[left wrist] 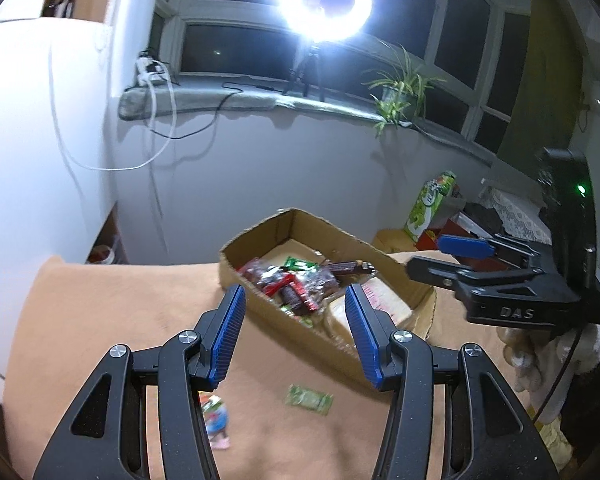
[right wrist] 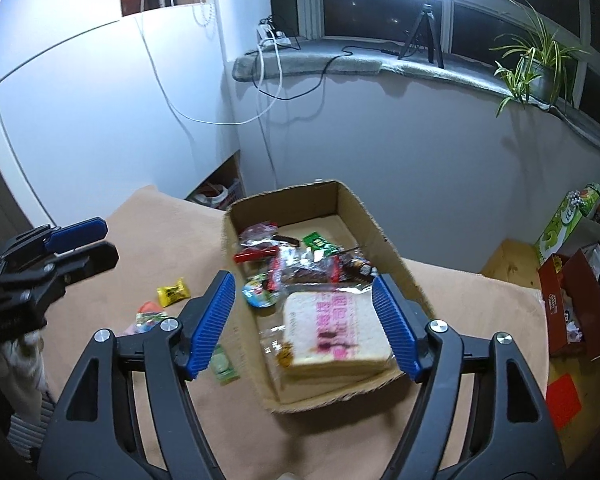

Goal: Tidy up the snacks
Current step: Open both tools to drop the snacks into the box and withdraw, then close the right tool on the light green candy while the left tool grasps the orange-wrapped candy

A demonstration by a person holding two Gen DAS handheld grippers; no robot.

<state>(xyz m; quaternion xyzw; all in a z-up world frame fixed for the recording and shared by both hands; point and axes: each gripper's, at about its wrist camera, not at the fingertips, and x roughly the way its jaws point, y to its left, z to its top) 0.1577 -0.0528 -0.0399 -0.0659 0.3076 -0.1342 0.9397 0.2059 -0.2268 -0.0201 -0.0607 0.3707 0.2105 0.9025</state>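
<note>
Left wrist view: the left claw [left wrist: 296,334] is held wide apart and empty above the desk [left wrist: 100,312], just before the cardboard box [left wrist: 416,284]. A green packet [left wrist: 309,399] and a colourful packet [left wrist: 216,420] are seen lying on the desk outside the box. In the right wrist view, the right claw [right wrist: 304,326] is likewise spread wide and empty over the box, where a wrapped bread slice [right wrist: 332,330] and mixed snack wrappers [right wrist: 296,260] are piled. A yellow candy [right wrist: 173,291] is seen on the desk beside the box.
</note>
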